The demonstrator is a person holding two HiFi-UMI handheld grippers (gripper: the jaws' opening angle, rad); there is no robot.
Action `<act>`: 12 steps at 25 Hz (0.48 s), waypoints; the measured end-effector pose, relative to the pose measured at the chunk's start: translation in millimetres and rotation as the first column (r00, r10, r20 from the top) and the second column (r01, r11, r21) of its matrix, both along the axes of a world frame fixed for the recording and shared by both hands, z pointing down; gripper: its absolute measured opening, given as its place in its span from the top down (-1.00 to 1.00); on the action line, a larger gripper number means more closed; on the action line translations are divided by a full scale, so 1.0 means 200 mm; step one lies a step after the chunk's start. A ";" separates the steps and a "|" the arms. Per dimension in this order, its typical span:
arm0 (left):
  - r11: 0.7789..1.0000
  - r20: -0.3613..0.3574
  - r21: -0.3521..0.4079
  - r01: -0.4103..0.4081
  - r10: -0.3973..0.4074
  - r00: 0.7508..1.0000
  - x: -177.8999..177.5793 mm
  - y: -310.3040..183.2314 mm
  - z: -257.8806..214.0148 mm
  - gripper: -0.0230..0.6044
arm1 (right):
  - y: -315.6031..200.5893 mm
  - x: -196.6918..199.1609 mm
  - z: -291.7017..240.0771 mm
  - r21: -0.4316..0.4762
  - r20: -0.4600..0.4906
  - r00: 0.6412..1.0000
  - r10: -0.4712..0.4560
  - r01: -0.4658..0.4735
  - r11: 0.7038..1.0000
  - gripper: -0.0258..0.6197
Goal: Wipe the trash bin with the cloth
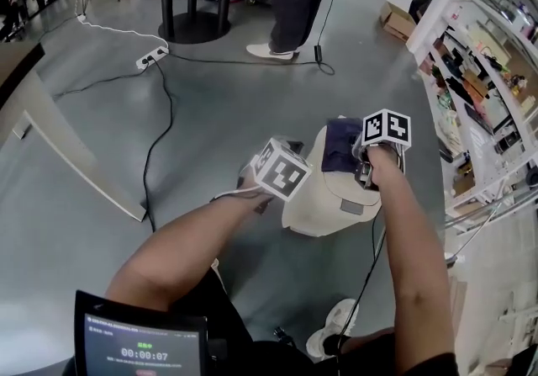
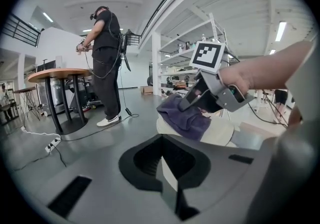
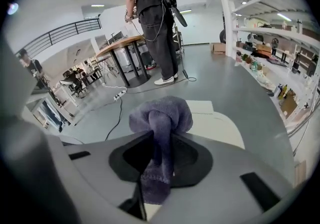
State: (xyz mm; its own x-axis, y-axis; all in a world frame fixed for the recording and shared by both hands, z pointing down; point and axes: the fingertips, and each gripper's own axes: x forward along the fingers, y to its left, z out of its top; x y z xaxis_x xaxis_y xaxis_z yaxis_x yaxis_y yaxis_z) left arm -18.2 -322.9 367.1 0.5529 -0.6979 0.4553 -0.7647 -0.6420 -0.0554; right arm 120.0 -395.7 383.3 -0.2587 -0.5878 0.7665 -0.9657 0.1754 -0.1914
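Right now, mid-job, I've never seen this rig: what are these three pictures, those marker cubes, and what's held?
No robot: a person holds two handheld grippers, and the marker cubes are part of them. The head view looks down from the person's head. The other two views look along each gripper's jaws. On the grey floor stands a cream trash bin. The right gripper pinches a purple cloth resting on the bin's top. The left gripper, jaws together and empty, sits beside the bin.

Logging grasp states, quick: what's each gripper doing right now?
Left gripper: closed, nothing clearly held.
Right gripper: closed on the cloth.
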 end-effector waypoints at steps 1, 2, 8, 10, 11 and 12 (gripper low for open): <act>1.000 0.005 0.003 -0.003 0.003 1.000 -0.02 0.02 0.00 0.94 | 0.01 -0.03 0.01 -0.006 0.004 1.000 0.002 -0.002 1.000 0.67; 1.000 0.011 0.006 -0.008 0.008 1.000 -0.03 0.03 0.01 0.94 | 0.02 -0.06 0.03 -0.013 0.000 1.000 0.004 -0.004 1.000 0.67; 1.000 -0.005 0.020 -0.014 0.014 1.000 -0.05 0.09 -0.04 0.94 | 0.09 -0.14 0.10 -0.031 -0.080 0.996 -0.031 0.029 0.999 0.67; 1.000 -0.011 0.026 -0.011 0.011 1.000 -0.05 0.08 -0.05 0.94 | 0.10 -0.14 0.12 -0.033 -0.114 0.993 -0.029 0.026 0.999 0.67; 1.000 -0.011 0.026 -0.009 0.010 1.000 -0.05 0.08 -0.05 0.94 | 0.10 -0.13 0.13 -0.035 -0.128 0.991 -0.024 0.019 0.999 0.67; 1.000 -0.016 0.026 -0.012 0.012 1.000 -0.04 0.08 -0.05 0.94 | 0.09 -0.12 0.14 -0.036 -0.142 0.990 -0.017 0.012 0.999 0.67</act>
State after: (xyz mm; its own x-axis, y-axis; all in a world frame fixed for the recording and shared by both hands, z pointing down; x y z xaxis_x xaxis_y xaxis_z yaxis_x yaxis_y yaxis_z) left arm -26.6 -306.4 356.8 0.5683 -0.7026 0.4282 -0.7580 -0.6495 -0.0599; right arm 96.6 -376.7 410.3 -0.1541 -0.5566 0.8163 -0.9809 0.1856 -0.0586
